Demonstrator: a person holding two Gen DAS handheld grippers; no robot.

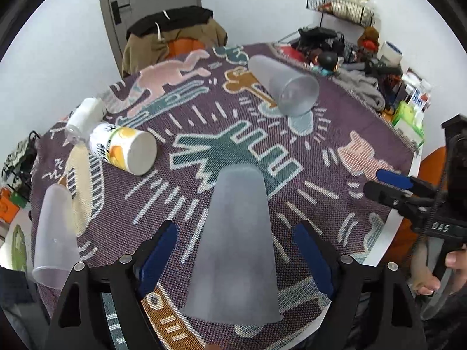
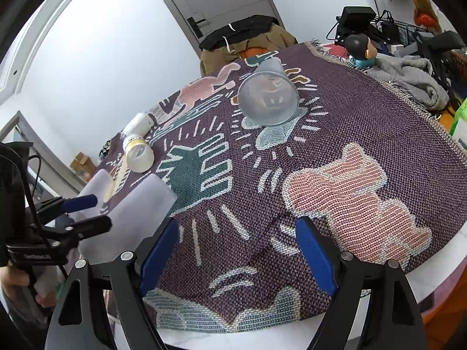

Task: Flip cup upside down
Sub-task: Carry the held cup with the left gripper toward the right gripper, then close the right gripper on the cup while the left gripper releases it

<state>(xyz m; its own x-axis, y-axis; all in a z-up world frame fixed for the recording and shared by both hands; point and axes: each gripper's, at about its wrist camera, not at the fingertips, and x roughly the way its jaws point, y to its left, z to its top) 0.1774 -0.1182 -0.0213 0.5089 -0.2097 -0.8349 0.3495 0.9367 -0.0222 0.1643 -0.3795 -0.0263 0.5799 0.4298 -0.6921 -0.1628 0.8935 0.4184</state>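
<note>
A frosted translucent cup (image 1: 233,248) stands upside down on the patterned cloth, mouth on the cloth, between the fingers of my left gripper (image 1: 235,258). The jaws are open and clear of the cup on both sides. The same cup shows at the left of the right wrist view (image 2: 137,213), with my left gripper (image 2: 84,213) beside it. My right gripper (image 2: 238,258) is open and empty over the cloth; it also shows at the right edge of the left wrist view (image 1: 385,183). A second frosted cup (image 1: 284,86) lies on its side farther back (image 2: 267,97).
A printed paper cup (image 1: 125,148) and a small bottle (image 1: 83,119) lie on their sides at the left. Another frosted cup (image 1: 55,233) stands upside down at the left edge. Clutter, a grey cloth (image 1: 362,87) and a wire rack (image 1: 340,5) fill the back right. A chair with coats (image 1: 175,38) stands behind.
</note>
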